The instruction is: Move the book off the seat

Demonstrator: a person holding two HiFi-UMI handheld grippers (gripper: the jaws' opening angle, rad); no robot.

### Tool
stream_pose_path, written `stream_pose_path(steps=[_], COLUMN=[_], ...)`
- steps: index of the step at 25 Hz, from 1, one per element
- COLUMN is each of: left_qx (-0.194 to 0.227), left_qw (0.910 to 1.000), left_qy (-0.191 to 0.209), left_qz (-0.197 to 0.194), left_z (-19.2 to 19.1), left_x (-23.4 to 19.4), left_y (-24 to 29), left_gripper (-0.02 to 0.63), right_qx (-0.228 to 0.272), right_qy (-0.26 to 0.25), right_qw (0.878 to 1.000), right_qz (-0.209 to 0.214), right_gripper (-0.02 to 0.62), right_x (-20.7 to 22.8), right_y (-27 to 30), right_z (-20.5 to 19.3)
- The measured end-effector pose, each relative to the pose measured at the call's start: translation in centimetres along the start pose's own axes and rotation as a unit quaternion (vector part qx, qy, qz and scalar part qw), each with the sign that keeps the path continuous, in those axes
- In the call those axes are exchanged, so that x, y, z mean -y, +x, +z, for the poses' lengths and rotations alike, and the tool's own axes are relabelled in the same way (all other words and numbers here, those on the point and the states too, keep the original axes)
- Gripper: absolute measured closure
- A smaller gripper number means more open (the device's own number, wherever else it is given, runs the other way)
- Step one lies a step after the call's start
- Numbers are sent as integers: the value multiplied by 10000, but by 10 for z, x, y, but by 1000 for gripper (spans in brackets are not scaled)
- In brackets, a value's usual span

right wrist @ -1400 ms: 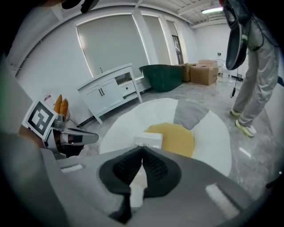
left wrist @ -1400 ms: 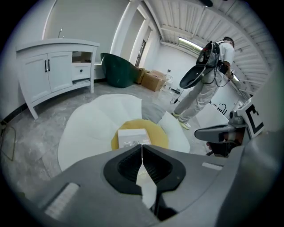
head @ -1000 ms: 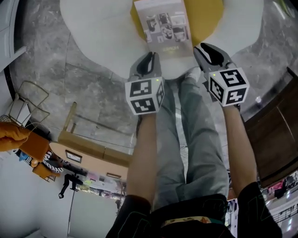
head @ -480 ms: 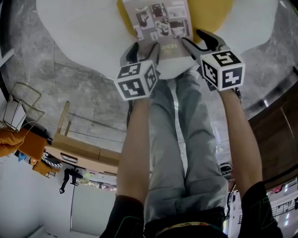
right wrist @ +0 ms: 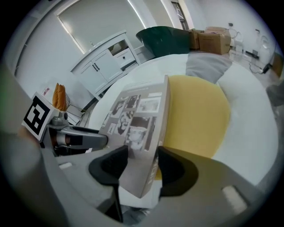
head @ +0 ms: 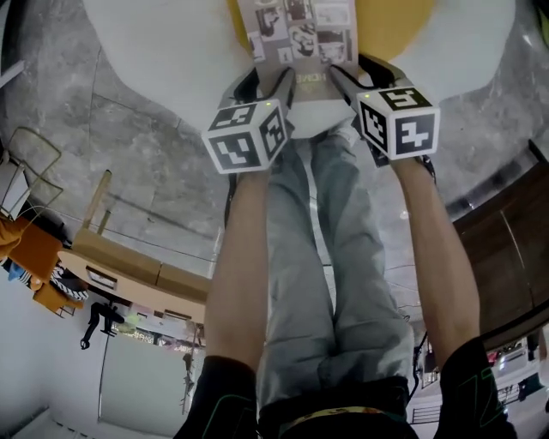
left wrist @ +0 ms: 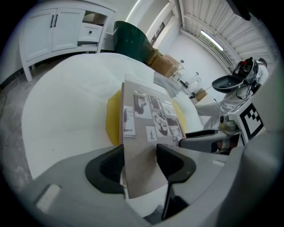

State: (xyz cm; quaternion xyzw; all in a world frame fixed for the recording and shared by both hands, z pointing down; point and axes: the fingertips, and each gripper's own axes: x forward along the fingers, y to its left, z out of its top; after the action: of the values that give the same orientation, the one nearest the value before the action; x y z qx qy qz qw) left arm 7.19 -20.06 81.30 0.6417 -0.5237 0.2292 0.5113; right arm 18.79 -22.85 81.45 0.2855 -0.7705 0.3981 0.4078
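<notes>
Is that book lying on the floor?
No, the book rests on a yellow cushion on top of the white seat.

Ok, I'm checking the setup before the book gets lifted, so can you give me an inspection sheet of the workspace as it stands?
Surface: round white seat with a yellow cushion on top.
Job's things: book lies flat on the cushion, its near end reaching past the cushion's edge.
Clutter: nothing seen on the seat besides the book.
Grippers: left hand-held gripper and right hand-held gripper each straddle a near corner of the book. Both sets of jaws have just been closing, but the pads do not look pressed on it yet.
Cables: nothing seen.
Surroundings: grey marble floor, white cabinet, cardboard boxes.
</notes>
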Motion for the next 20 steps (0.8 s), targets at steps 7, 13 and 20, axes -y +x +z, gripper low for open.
stream_pose_path(steps=[7,13,20], left_qx=[636,1133,1695], left_qw=[9979,9929,9823], left_qy=[44,-2,-108], left_qz=[139,368,791], left_z=[23,46,63], left_x=[22,30,-16], left_y=[-59,-119,-203], left_gripper=[383,383,387], right_qx=[332,626,799], right_qy=[-411,-824,-1357], right_qw=[9986,9946,9874], right_qz=[-46,-6,183], right_gripper=[387,387,387], right_x=[-29,-66,-154], right_y=[-52,-93,-100], right_z=[29,62,101])
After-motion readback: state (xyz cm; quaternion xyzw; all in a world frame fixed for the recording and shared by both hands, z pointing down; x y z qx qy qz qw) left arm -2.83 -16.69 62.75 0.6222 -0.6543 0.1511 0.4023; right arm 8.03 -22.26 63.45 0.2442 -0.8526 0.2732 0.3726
